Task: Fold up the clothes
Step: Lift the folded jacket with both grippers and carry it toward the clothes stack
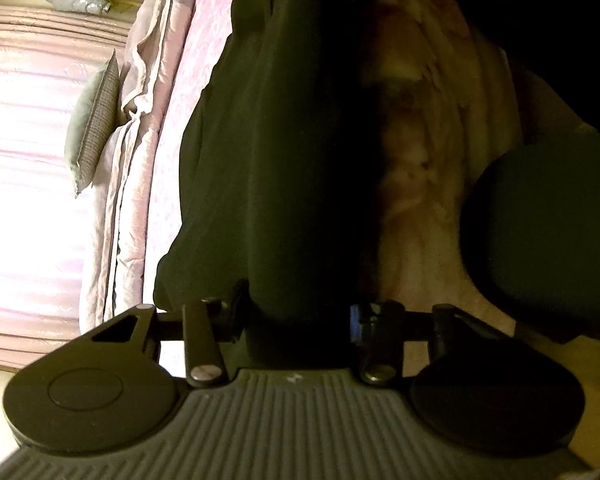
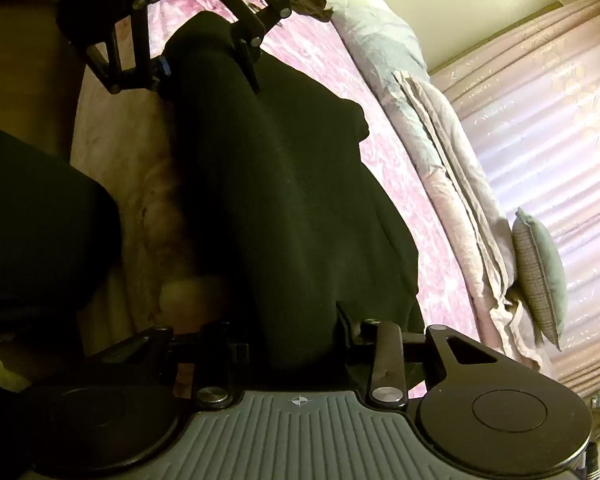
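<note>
Both tongs, left tongs (image 1: pixel 300 316) and right tongs (image 2: pixel 296 344), pinch the black garment (image 2: pixel 284 200) stretched over the bed (image 2: pixel 400 184); one slipping drops its end.

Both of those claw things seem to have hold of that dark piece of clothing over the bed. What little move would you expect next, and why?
Probably lowering the dark garment onto the pink bedspread to lay it flat. The right gripper and left gripper each pinch an end, so it hangs stretched between them, bunched rather than spread. That is a guess; the fold cannot start until it lies flat.
</note>
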The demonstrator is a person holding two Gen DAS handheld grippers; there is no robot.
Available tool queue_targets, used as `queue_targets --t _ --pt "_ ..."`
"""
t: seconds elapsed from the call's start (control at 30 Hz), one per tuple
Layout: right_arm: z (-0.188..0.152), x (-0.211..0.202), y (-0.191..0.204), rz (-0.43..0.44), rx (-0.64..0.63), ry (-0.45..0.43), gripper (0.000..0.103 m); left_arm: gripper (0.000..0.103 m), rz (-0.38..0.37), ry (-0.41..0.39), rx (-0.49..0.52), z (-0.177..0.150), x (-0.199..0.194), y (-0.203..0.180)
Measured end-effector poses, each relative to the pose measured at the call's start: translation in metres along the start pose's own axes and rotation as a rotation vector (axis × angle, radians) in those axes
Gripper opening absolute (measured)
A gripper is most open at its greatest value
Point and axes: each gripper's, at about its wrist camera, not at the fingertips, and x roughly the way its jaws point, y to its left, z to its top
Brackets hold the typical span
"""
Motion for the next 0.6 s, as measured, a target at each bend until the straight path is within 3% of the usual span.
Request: queue_targets --t 0.43,0.5,0.6 --pt "-0.01 0.016 0.02 -0.059 -0.092 0.031 0.044 0.04 -0.011 0.0 -0.014 -0.002 -0.001 0.002" --pt "-0.014 0.018 0.014 -0.04 -0.078 0.023 0.044 0.04 -0.022 0.002 -0.01 -0.002 -0.001 0.003" --pt "-0.017 0.018 0.003 0.006 -0.053 0.004 0.034 0.039 -0.068 -0.004 -0.009 -0.004 0.001 0.012"
